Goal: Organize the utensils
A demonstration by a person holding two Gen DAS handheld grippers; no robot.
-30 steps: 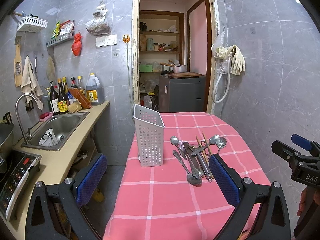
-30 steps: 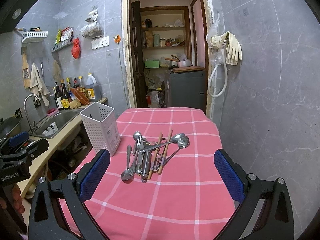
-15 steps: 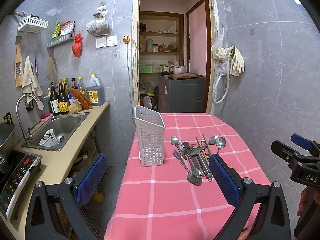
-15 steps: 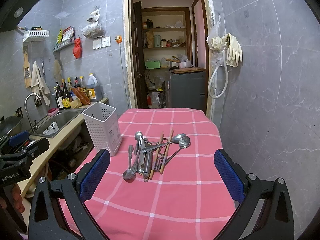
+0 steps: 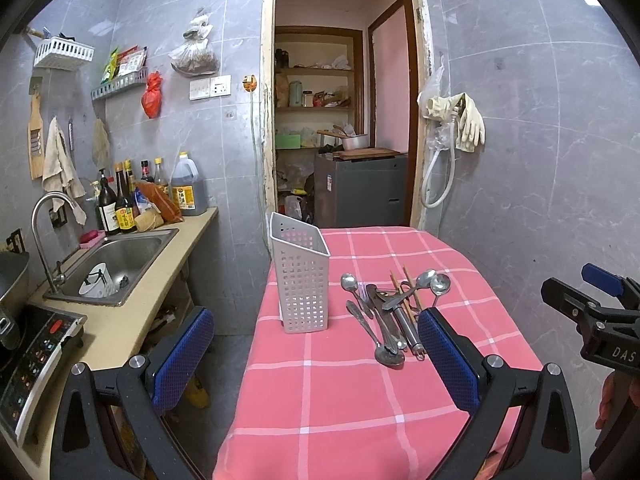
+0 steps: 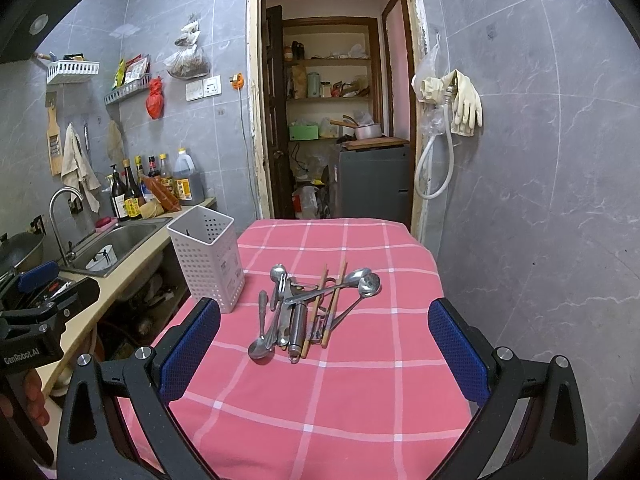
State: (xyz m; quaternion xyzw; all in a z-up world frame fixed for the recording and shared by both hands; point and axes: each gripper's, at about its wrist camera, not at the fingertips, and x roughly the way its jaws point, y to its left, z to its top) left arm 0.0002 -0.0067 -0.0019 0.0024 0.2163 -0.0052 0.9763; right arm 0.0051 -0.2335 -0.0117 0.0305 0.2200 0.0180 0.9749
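A pile of metal spoons, a fork, a peeler and wooden chopsticks (image 5: 394, 312) lies on the pink checked tablecloth (image 5: 340, 400); it also shows in the right wrist view (image 6: 308, 312). A white perforated utensil holder (image 5: 301, 280) stands upright left of the pile, also in the right wrist view (image 6: 208, 258). My left gripper (image 5: 316, 360) is open and empty, short of the holder and pile. My right gripper (image 6: 324, 348) is open and empty, short of the pile.
A counter with a steel sink (image 5: 116, 260), bottles (image 5: 120, 208) and an induction cooker (image 5: 36, 344) runs along the left. A gap separates it from the table. A tiled wall (image 5: 540, 180) is close on the right. A doorway (image 5: 340, 128) lies behind the table.
Both views have crept slightly closer to the table; the holder and utensils have not moved. Both grippers stay open.
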